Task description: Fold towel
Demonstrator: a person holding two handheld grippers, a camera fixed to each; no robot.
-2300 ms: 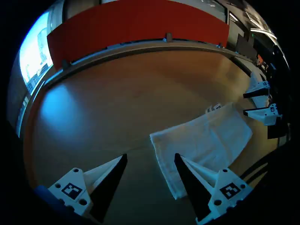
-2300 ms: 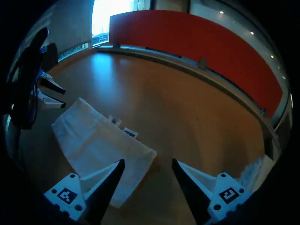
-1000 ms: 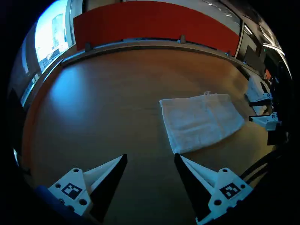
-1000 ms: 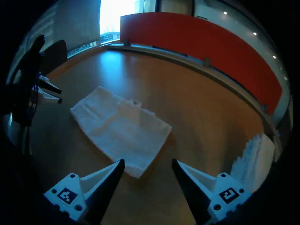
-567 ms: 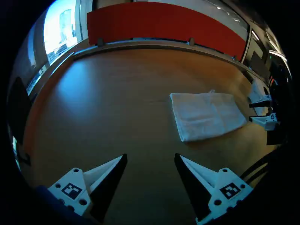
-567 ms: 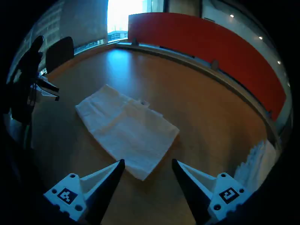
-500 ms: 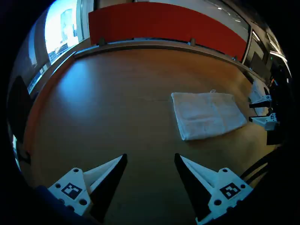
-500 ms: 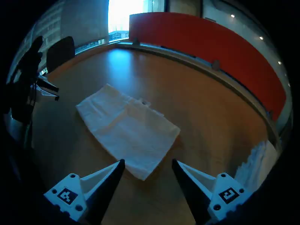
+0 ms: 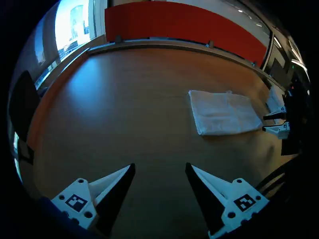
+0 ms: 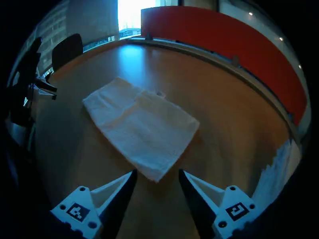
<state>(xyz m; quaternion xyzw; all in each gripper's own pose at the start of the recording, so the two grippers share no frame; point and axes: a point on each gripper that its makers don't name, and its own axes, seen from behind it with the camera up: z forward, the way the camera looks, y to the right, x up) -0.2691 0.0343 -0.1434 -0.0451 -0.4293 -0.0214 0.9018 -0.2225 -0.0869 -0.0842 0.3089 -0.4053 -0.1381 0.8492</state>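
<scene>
Although both pairs of fingers stand apart with nothing clamped, the two grippers sit very differently to the cloth. In the left gripper view the left gripper [image 9: 159,165] hangs over bare wooden tabletop [image 9: 119,119], jaws wide. The folded white towel [image 9: 223,111] lies flat well ahead and to the right, a tidy rectangle of several layers. Just past the towel's right edge the right gripper [image 9: 274,122] shows small and dim, half lost in shadow, and the hand holding it cannot be made out there.

In the right gripper view the right gripper [image 10: 158,172] is close to the towel. The nearest corner of the cloth reaches into the gap between the two fingertips, which are spread to either side and do not press on it. Whether they touch the cloth or hang just above it cannot be told. A small tag [image 10: 160,94] juts from the towel's far edge, too small to make out further.

At far left the left gripper [image 10: 47,88] shows as pale points against a dark, unreadable shape. At the right rim a pile of white cloth [image 10: 279,175] is cut off. A red partition [image 10: 239,40] runs along the table's far side. Beside it a window [image 10: 131,14] is blown out to white, and a dark chair [image 10: 67,49] stands at the table's edge.
</scene>
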